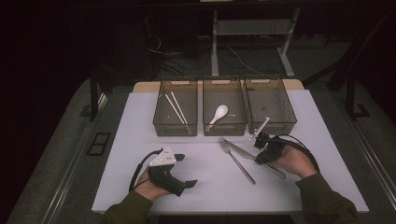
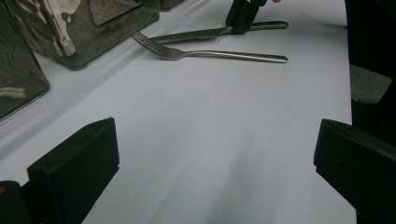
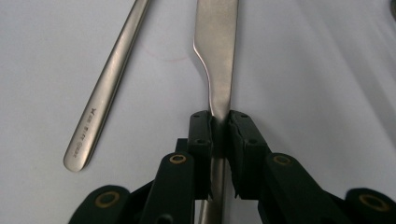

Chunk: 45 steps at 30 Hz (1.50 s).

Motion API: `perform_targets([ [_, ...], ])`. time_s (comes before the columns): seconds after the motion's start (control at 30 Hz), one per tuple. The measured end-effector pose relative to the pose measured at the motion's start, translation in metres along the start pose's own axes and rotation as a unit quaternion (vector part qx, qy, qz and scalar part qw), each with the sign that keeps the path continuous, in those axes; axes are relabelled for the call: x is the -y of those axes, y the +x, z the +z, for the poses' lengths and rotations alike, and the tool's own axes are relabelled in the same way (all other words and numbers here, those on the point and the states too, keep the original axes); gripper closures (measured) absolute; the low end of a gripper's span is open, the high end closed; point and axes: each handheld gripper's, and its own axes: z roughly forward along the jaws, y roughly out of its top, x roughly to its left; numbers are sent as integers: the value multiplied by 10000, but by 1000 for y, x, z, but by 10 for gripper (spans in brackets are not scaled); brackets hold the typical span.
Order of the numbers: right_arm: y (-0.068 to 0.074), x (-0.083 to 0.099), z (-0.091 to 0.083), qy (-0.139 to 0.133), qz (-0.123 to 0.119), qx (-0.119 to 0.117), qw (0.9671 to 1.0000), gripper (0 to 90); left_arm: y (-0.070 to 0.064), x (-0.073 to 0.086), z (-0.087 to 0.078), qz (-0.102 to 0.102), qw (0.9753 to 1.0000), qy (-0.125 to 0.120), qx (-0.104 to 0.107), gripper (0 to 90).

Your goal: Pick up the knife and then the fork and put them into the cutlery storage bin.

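Right hand-held gripper (image 3: 219, 135) pinches the knife (image 3: 215, 56) at its handle, knife lying on the white surface (image 1: 196, 158), near right. Fork (image 1: 236, 160) lies just left of the knife, close alongside. Three bins (image 1: 224, 129) sit just beyond: chopsticks (image 1: 175, 108), spoon (image 1: 217, 115). Left hand-held gripper (image 1: 187, 170) spread wide, near left, well apart.

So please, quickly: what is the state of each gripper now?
Left gripper: open, holding nothing.
Right gripper: closed on the handle of the knife, which lies on the table.
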Motion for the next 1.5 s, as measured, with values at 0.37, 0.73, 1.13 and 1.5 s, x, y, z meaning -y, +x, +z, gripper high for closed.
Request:
perform_targets([
  [0.37, -8, 27, -17, -550, 235, -179, 9980, 796, 0, 0, -1, 32, 10000, -9, -6, 0],
  [0.73, -18, 47, -36, -1475, 571, -384, 9867, 797, 3, 1, -2, 89, 10000, -20, 30, 0],
  [1.13, -29, 60, -50, -2176, 924, -388, 9709, 801, 10, 6, -5, 50, 10000, -8, 31, 0],
  [1.5, -37, 69, -66, -2787, 1209, -219, 9525, 801, 13, 8, -4, 72, 10000, 27, 48, 0],
])
